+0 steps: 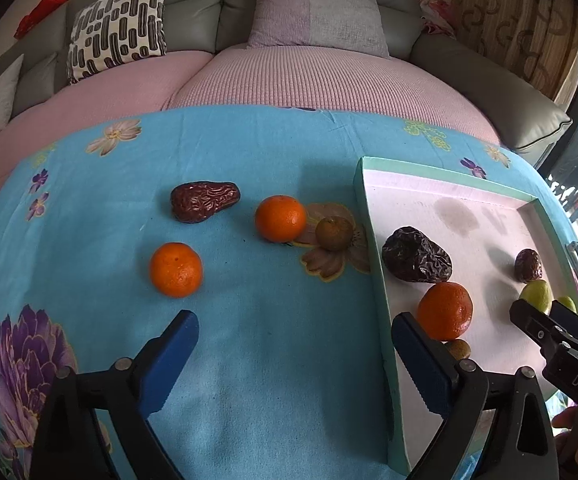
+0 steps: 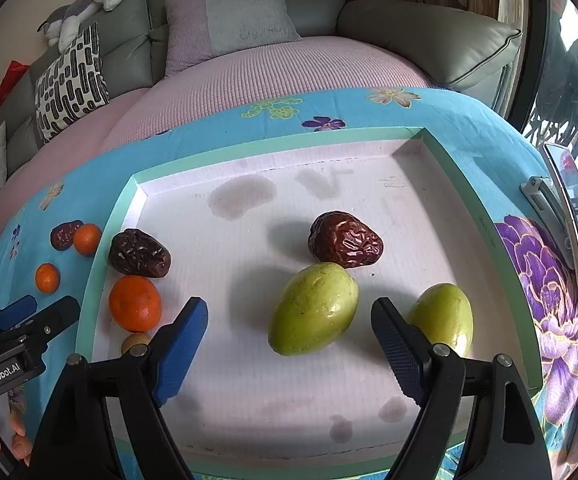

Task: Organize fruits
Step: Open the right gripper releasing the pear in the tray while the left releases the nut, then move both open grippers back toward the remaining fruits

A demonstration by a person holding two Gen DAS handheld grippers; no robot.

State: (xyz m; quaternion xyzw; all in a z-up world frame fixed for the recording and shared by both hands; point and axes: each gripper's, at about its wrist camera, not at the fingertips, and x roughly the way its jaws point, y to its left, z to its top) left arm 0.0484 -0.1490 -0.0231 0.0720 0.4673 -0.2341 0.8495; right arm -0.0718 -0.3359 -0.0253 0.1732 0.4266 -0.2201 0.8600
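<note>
Mid-sorting: we held the left gripper [image 1: 295, 354] and right gripper [image 2: 289, 346] open and empty; four fruits lay on the cloth [image 1: 269, 320], next the nearest orange [image 1: 176, 269], bound for the tray [image 2: 369, 200].

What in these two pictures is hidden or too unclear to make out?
- Small brown fruit in the tray: left wrist view, half hidden behind the left gripper finger; kind unclear.
- Second green fruit: left wrist view, mostly covered by the right gripper.
- Device at the table's right edge: right wrist view, warped by the fisheye rim.
</note>
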